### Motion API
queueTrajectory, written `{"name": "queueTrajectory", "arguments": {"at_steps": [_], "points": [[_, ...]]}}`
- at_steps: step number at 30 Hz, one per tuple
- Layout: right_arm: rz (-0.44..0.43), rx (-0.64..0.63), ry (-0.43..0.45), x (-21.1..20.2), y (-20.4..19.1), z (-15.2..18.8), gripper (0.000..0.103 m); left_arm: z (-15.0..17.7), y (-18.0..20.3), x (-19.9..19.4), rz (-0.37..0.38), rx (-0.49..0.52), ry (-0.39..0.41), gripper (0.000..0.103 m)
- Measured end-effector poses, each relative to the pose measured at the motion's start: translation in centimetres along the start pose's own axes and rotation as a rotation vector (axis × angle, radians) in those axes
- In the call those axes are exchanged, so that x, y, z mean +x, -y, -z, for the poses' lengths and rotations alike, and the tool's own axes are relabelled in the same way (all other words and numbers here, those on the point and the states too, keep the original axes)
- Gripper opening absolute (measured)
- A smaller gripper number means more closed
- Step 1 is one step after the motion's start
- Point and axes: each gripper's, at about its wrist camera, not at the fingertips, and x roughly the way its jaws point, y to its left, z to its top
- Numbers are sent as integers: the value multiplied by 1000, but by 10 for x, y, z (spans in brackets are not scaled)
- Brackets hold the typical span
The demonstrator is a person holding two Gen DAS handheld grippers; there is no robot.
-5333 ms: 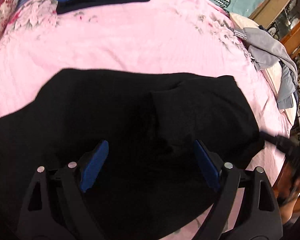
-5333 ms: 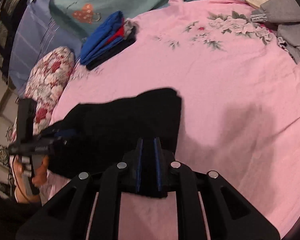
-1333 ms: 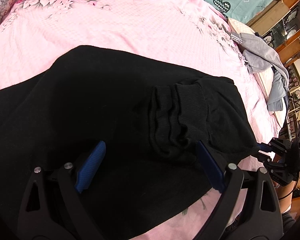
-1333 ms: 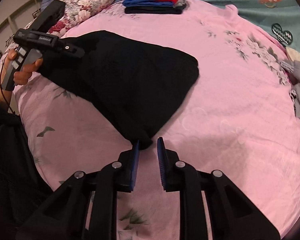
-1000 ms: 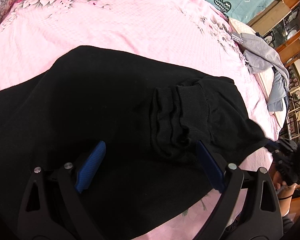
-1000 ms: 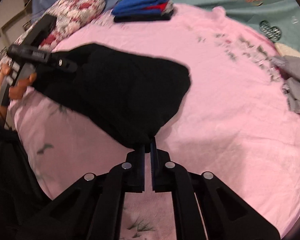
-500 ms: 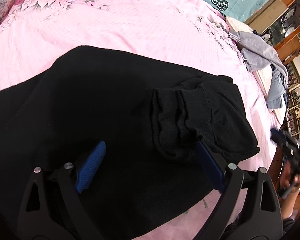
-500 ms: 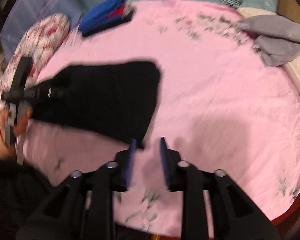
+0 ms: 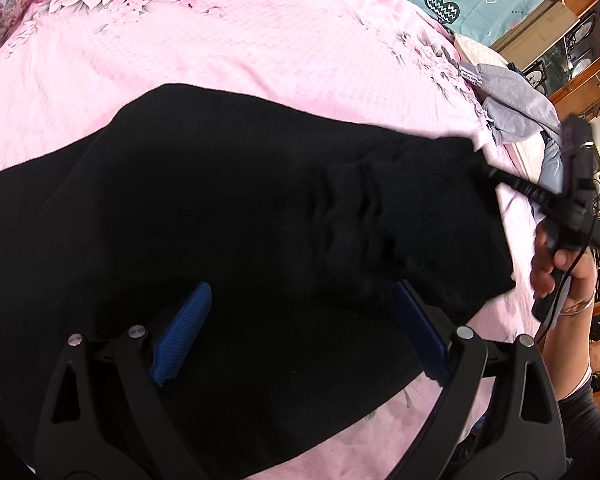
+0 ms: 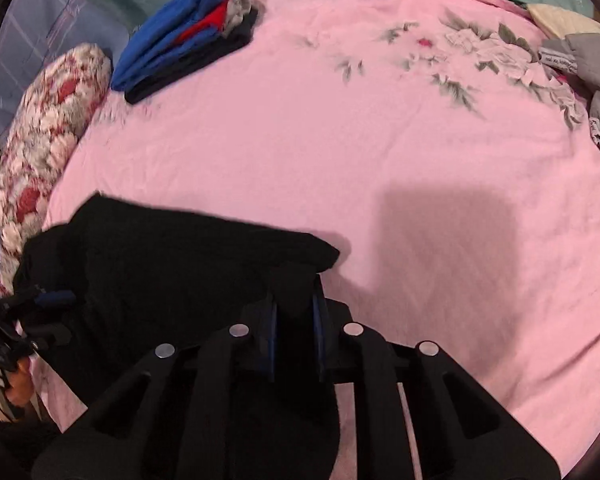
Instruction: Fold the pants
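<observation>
Right gripper [image 10: 294, 314] regrasped, closing on black pants [image 10: 172, 264] corner after brief release; left gripper [image 9: 300, 332] wide; next fold ready.

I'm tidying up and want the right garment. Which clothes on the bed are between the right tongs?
The black pants, spread on the pink sheet; the right tongs are closing on an edge. The folded blue-topped stack and grey clothes lie far off.
</observation>
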Motion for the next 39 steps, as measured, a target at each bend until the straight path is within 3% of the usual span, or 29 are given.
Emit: {"name": "queueTrajectory", "arguments": {"at_steps": [3,5,7,9,11,12,14,16,17,18,22,25,29,31,32,34,36,37,39], "points": [[116,-61,139,-24,-1,-13,11,-3,-3,1,-7,-17,5,93],[112,-60,115,-12,3,-17,11,-4,-4,1,-6,-24,2,93],[149,-83,24,14,4,-15,15,-2,-6,-3,-12,-19,10,93],[170,-57,57,6,8,-11,44,1,-12,-11,-25,-22,29,93],[105,-5,121,-23,16,1,47,4,-22,-19,-30,-54,46,93],[31,24,136,-40,21,13,47,4,-26,-22,-28,-64,50,93],[-2,44,121,-56,21,36,47,6,-33,-27,-33,-85,62,93],[8,27,86,-63,14,67,26,7,-37,-30,-40,-88,70,93],[-7,22,67,-62,11,79,3,7,-39,-30,-48,-87,68,93],[-23,28,45,-62,9,92,0,8,-41,-29,-52,-90,67,93],[37,-51,-37,-61,-4,123,0,14,-47,-33,-49,-109,65,93],[123,-82,6,-74,-9,119,0,20,-48,-40,-54,-113,87,93],[-14,-33,138,-77,-18,95,5,28,-53,-45,-76,-129,90,93],[-25,-8,69,-52,-14,87,12,32,-57,-51,-89,-138,102,93],[12,20,9,-37,-8,86,9,35,-62,-58,-99,-147,120,93],[38,47,35,-38,4,84,6,39,-73,-71,-127,-174,162,93],[230,50,118,-56,5,82,13,46,-90,-85,-131,-234,217,93],[233,54,166,-65,4,82,13,48,-98,-91,-128,-261,230,93],[112,112,214,-78,5,81,15,54,-114,-103,-136,-314,241,93]]}}
